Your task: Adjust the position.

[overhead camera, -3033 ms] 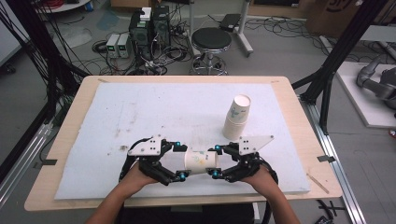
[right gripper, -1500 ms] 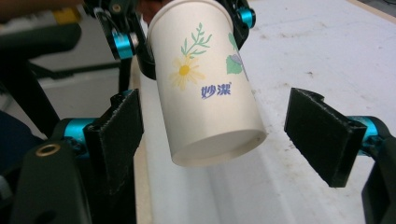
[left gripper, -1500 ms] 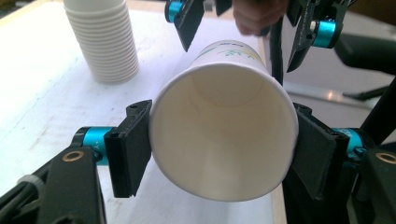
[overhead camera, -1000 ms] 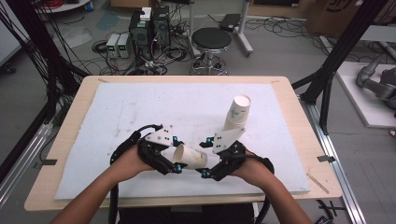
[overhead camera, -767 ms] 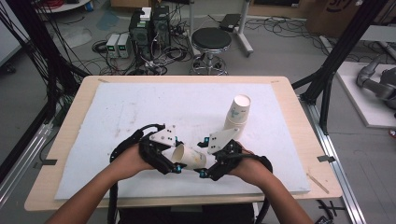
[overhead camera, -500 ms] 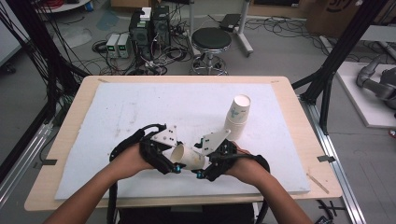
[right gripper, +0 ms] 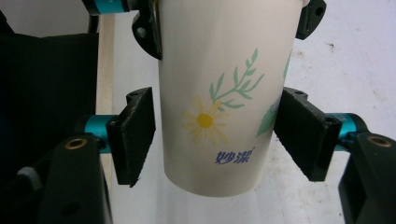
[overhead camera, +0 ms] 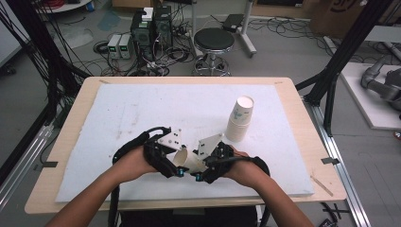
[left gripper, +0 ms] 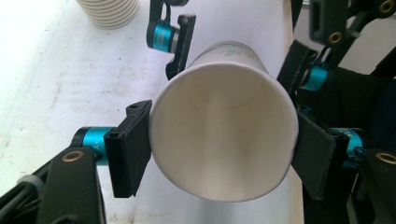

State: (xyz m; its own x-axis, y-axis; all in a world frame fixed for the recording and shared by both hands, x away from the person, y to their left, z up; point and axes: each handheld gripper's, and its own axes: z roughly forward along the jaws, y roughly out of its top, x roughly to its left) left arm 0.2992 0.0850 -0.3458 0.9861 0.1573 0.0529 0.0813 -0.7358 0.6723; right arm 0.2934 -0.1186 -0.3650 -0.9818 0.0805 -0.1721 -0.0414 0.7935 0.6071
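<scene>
White padding is laid over the wooden surface [overhead camera: 302, 118], behind which a floor crowded with cables, grey electronic boxes [overhead camera: 118, 45] and a round black stool [overhead camera: 214, 40] is seen.

At the left of the near edge, the left gripper [overhead camera: 176, 165] is held in the person's left hand [overhead camera: 135, 163]. Its fingers [left gripper: 128, 147] are clenched on a single paper cup [overhead camera: 187, 161] just below the rim, one pad at each side. In the left gripper view the open mouth of the cup [left gripper: 224, 135] is presented to the camera, and its white interior is seen to hold nothing.

The cup is carried on its side above the padding, between the two grippers.

To its right, the right gripper [overhead camera: 201, 174] is held in the right hand [overhead camera: 246, 170]. Its fingers [right gripper: 135, 133] have just been closing, with the base end of the cup [right gripper: 226, 93] between them; the pads stand at the cup's walls, but whether they press on it cannot be told. A printed daisy and green sprig are shown on the cup wall.

Farther right and well apart, a stack of nested paper cups [overhead camera: 240, 118] is stood upright, slightly tilted, on the padding; nothing is seen in the top cup.
</scene>
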